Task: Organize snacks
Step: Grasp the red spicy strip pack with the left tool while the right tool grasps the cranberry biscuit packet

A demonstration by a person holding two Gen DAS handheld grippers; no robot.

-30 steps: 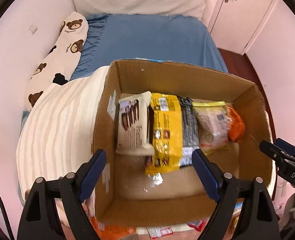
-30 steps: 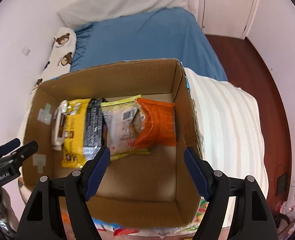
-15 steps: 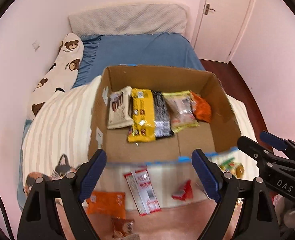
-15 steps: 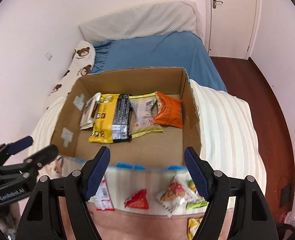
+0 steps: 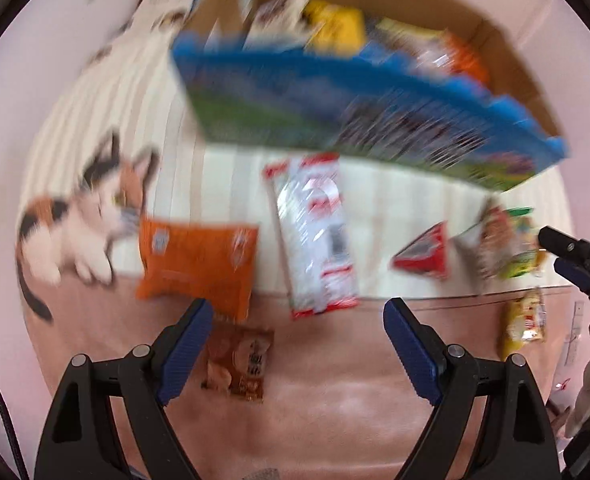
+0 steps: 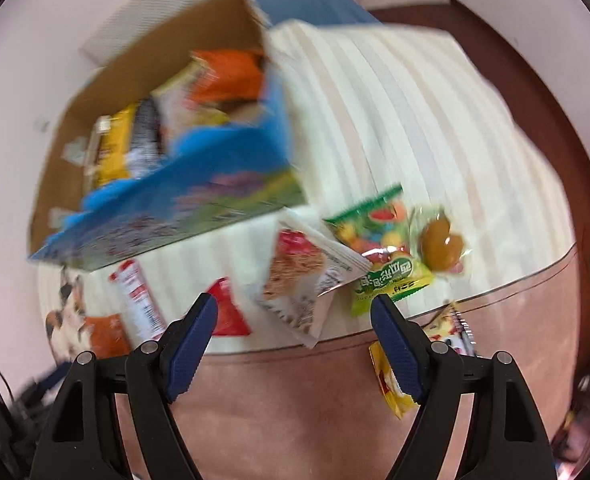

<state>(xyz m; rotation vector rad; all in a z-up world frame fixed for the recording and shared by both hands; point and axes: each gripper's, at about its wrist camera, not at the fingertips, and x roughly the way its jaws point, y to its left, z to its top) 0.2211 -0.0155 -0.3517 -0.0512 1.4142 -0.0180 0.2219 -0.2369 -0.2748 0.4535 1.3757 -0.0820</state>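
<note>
Loose snack packets, among them a white-and-red foil packet (image 5: 315,236), lie at mid-frame below the blue-printed cardboard box (image 5: 359,116), awaiting sorting; left gripper (image 5: 295,344) and right gripper (image 6: 293,338) both wide, empty, the right's jaws having just been opening

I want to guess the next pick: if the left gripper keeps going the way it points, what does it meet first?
Likely the red-and-white packet, which lies between the open fingers of the left gripper; the orange bag sits just left. Blur makes depth uncertain.

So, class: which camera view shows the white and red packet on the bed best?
The left wrist view: the white and red packet lies whole and near the middle, though blurred. In the right wrist view it sits small near the lower left, its lower end hidden behind a finger of the right hand-held gripper.
</note>
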